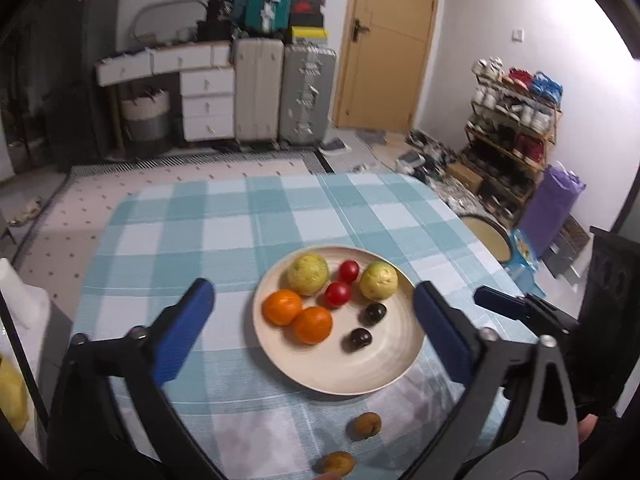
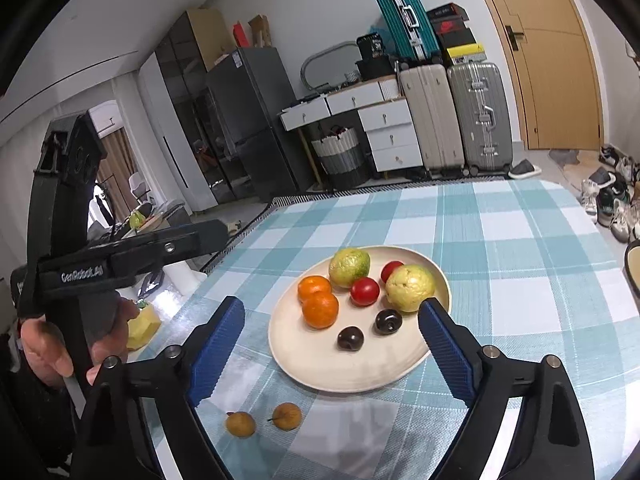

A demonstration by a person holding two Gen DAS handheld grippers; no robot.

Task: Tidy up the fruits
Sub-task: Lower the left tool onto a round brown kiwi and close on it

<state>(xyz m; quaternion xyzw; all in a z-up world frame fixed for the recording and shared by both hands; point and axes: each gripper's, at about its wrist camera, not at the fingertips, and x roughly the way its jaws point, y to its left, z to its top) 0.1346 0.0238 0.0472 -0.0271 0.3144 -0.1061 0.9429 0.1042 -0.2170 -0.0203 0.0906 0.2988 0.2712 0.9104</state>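
Note:
A cream plate (image 1: 360, 384) (image 2: 352, 384) on the blue checked cloth holds two guavas (image 1: 308, 274), two tomatoes (image 1: 337, 294), two oranges (image 1: 313, 325) and two dark round fruits (image 1: 357, 339). Two small brown fruits (image 1: 364, 425) (image 2: 286, 416) lie on the cloth just in front of the plate. My left gripper (image 1: 313, 292) hovers open above the plate's near side with nothing between its fingers. My right gripper (image 2: 332, 308) is also open and empty, above the plate's near edge. A hand (image 2: 60, 340) holds the left gripper at the left of the right wrist view.
The checked cloth (image 2: 520, 264) covers the whole table, with bare cloth behind and to the right of the plate. A yellow object (image 2: 142, 326) sits off the table's left edge. Suitcases (image 2: 480, 116), drawers and a shoe rack (image 1: 512, 136) stand across the room.

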